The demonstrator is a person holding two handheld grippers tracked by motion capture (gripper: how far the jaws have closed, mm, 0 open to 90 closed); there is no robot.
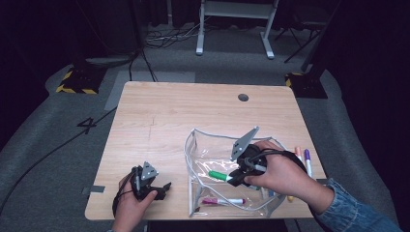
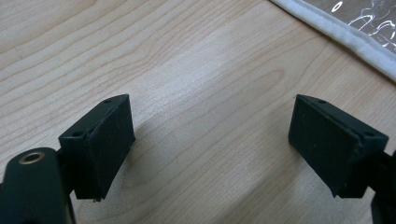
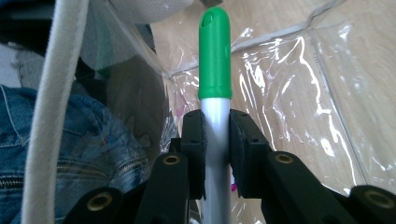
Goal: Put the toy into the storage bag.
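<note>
Wooden tabletop [image 1: 159, 121]: my right fingers [image 3: 217, 140] pinch the green marker [image 3: 215, 51] over the clear pouch [image 1: 193, 145]; left fingers [image 2: 112, 140] spread, empty. Pink marker [image 1: 223, 200] is inside; others wait.

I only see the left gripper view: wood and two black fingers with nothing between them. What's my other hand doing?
Observer: The right gripper has its fingers shut on a green-capped marker.
Operator: Where's it holding that?
Observer: At the clear pouch, with plastic showing around the marker.
Operator: Is anything in the pouch?
Observer: A pink-capped marker lies in its near end.
</note>
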